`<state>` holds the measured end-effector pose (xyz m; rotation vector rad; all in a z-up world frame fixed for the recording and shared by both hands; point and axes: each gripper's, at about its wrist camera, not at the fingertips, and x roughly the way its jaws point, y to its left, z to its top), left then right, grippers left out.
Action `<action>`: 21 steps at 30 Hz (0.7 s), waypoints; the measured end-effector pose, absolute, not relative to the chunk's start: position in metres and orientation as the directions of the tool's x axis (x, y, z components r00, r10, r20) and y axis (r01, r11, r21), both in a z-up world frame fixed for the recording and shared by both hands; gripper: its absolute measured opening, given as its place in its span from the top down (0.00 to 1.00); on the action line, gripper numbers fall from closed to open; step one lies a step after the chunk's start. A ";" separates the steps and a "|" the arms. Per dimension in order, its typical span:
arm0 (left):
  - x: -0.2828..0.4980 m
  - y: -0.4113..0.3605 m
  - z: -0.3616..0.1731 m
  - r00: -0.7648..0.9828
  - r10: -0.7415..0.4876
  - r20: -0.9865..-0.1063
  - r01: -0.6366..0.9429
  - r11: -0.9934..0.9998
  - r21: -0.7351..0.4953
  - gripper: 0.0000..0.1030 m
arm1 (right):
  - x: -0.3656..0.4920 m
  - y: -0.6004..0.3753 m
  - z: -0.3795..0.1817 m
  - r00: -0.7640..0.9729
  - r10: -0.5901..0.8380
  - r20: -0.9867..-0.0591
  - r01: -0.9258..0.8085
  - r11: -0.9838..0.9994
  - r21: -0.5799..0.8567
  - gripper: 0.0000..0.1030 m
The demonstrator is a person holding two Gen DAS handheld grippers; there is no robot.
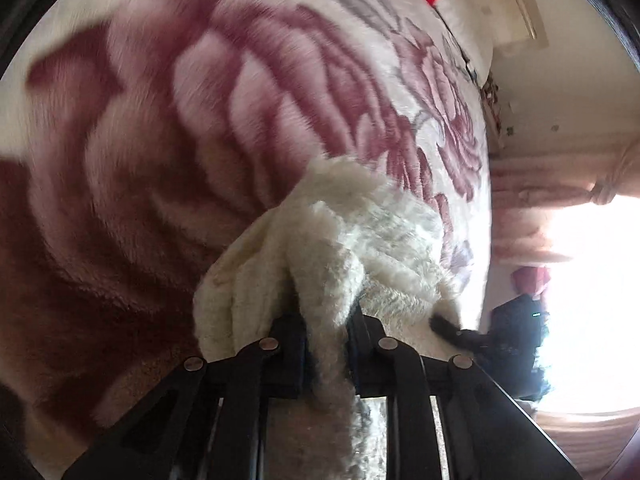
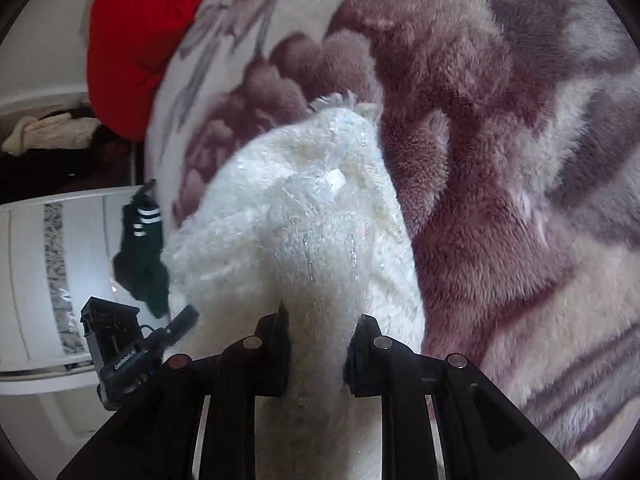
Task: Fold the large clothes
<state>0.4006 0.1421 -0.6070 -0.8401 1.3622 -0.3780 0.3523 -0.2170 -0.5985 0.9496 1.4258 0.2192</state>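
We see a fluffy white garment (image 1: 340, 240) bunched over a soft flowery blanket (image 1: 160, 140) | our left gripper (image 1: 326, 344) pinches a fold tight | our right gripper (image 2: 318, 344) squeezes a thick bunch

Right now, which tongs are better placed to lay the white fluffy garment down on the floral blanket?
Neither clearly. The left tongs and the right tongs both pinch the white fluffy garment above the floral blanket; probably both should lower together.
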 end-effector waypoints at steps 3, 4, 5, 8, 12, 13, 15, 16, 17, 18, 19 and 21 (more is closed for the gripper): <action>0.395 0.152 -0.596 0.202 -0.726 -0.658 -0.243 0.613 -0.752 0.81 | 0.358 -0.216 -0.598 0.147 0.651 -0.745 0.394 0.653 0.647 0.75; 0.394 0.152 -0.586 0.187 -0.729 -0.659 -0.242 0.616 -0.750 0.76 | 0.360 -0.216 -0.593 0.140 0.667 -0.732 0.390 0.643 0.660 0.72; 0.392 0.153 -0.576 0.180 -0.735 -0.654 -0.242 0.611 -0.753 0.72 | 0.359 -0.219 -0.587 0.132 0.690 -0.712 0.388 0.625 0.677 0.63; 0.364 0.159 -0.528 0.247 -0.726 -0.641 -0.180 0.616 -0.767 0.35 | 0.350 -0.228 -0.561 0.100 0.725 -0.681 0.332 0.621 0.710 0.26; 0.302 0.168 -0.500 0.352 -0.679 -0.644 -0.198 0.619 -0.760 0.28 | 0.324 -0.237 -0.551 0.074 0.698 -0.712 0.235 0.682 0.693 0.04; 0.290 0.169 -0.503 0.366 -0.678 -0.638 -0.220 0.603 -0.767 0.28 | 0.319 -0.235 -0.559 0.052 0.692 -0.720 0.225 0.694 0.684 0.03; 0.257 0.170 -0.512 0.384 -0.667 -0.639 -0.285 0.573 -0.769 0.28 | 0.312 -0.231 -0.582 0.012 0.712 -0.702 0.223 0.682 0.696 0.01; 0.240 0.170 -0.518 0.394 -0.660 -0.640 -0.310 0.560 -0.768 0.28 | 0.311 -0.228 -0.593 -0.012 0.720 -0.694 0.220 0.679 0.701 0.00; 0.229 0.169 -0.524 0.398 -0.658 -0.640 -0.327 0.550 -0.769 0.28 | 0.312 -0.225 -0.605 -0.024 0.734 -0.678 0.216 0.666 0.714 0.00; 0.215 0.167 -0.532 0.399 -0.664 -0.632 -0.344 0.531 -0.775 0.28 | 0.312 -0.224 -0.616 -0.013 0.770 -0.638 0.220 0.625 0.749 0.00; 0.203 0.164 -0.540 0.396 -0.667 -0.631 -0.367 0.516 -0.774 0.28 | 0.314 -0.221 -0.625 -0.014 0.803 -0.596 0.220 0.584 0.782 0.00; 0.185 0.161 -0.553 0.385 -0.668 -0.637 -0.411 0.494 -0.766 0.28 | 0.318 -0.210 -0.641 -0.024 0.867 -0.498 0.227 0.490 0.842 0.00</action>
